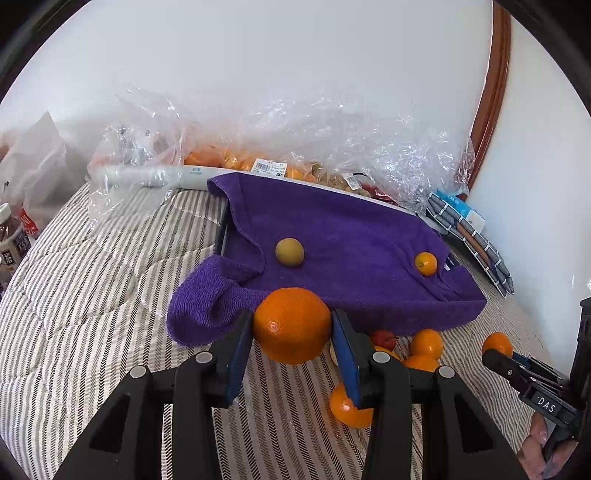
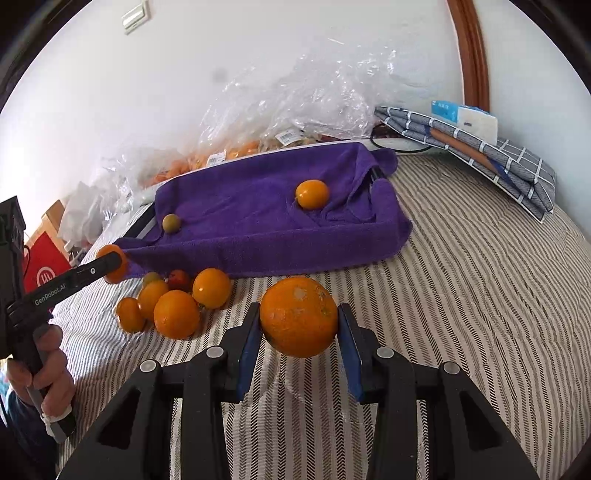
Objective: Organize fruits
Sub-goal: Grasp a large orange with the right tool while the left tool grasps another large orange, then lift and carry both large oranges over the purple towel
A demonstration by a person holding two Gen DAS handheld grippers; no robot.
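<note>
Clamping an orange [image 2: 298, 316] each, both hand-held grippers; right view alone shows wall switch [image 2: 136, 16].

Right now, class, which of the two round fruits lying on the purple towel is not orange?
The dull yellow-green round fruit near the purple towel's folded flap; the other is bright orange.

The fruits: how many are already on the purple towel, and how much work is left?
Done: two small fruits lie on the purple towel, a greenish fruit and a small orange. In hand: the left gripper and the right gripper each hold an orange, the left orange and the right orange. Left: a pile of about six fruits on the striped cover before the towel.
</note>
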